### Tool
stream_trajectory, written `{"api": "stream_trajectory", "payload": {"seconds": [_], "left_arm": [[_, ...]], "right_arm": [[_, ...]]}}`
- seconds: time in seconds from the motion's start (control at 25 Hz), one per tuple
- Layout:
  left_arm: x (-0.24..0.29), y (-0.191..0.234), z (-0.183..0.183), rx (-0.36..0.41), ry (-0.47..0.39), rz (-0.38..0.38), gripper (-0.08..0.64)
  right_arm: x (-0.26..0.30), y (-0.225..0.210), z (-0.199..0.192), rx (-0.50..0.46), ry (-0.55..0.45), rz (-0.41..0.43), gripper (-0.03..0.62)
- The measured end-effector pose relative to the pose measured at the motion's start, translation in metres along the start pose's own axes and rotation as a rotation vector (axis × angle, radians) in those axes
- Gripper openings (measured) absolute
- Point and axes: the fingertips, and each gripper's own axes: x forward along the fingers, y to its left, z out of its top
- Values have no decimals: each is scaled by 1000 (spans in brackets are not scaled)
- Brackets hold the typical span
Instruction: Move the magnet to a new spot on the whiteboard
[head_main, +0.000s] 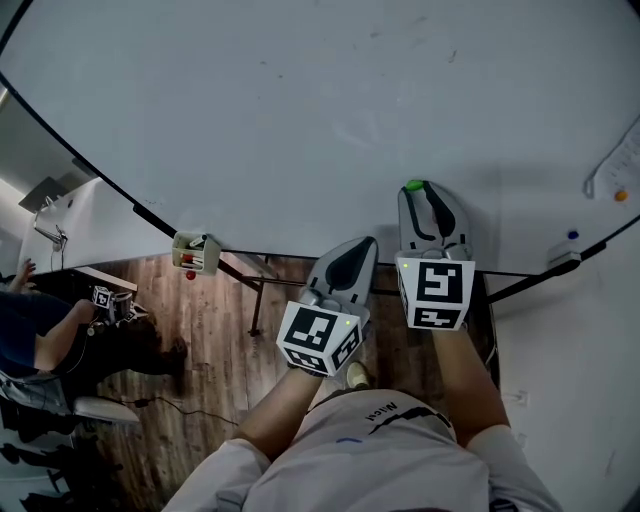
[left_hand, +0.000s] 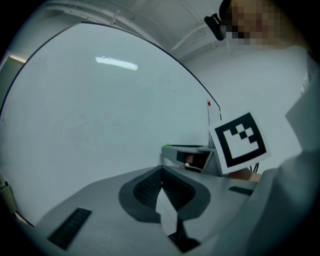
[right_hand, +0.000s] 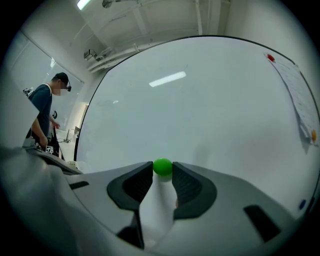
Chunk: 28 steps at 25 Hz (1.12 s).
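Note:
A small green magnet (head_main: 413, 185) sits against the whiteboard (head_main: 300, 110) near its lower edge. My right gripper (head_main: 416, 190) has its jaws closed on the magnet from both sides. In the right gripper view the green magnet (right_hand: 162, 167) is pinched at the very tips of the right gripper (right_hand: 162, 169), pressed to the whiteboard (right_hand: 210, 110). My left gripper (head_main: 366, 243) hangs lower and to the left, off the board, with its jaws shut and nothing in them. In the left gripper view the left gripper (left_hand: 161, 173) shows its tips meeting, and a sliver of the green magnet (left_hand: 166, 145) appears beyond.
An orange magnet (head_main: 621, 196) holds a paper sheet (head_main: 612, 170) at the board's right; a blue magnet (head_main: 572, 236) and an eraser (head_main: 563, 260) lie below it. A marker holder (head_main: 195, 252) hangs at the lower left edge. A person (head_main: 45, 335) sits at the far left.

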Motion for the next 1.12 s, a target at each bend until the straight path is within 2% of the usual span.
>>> {"api": "stream_trajectory", "payload": {"seconds": [0.32, 0.56, 0.76, 0.96, 1.12], "left_arm": [[2, 14, 0, -12, -1, 5, 11], [5, 14, -3, -18, 4, 8, 11], [3, 10, -5, -22, 7, 13, 11], [-8, -2, -8, -29, 6, 33, 11], [-24, -18, -4, -25, -1, 59, 11]], "right_arm": [[6, -1, 0, -26, 34, -60, 129], [7, 3, -1, -36, 42, -55, 129], [-4, -4, 2, 7, 9, -39, 129], [-26, -3, 2, 113, -23, 45, 124], [-45, 3, 2, 202, -34, 153, 66]]}}
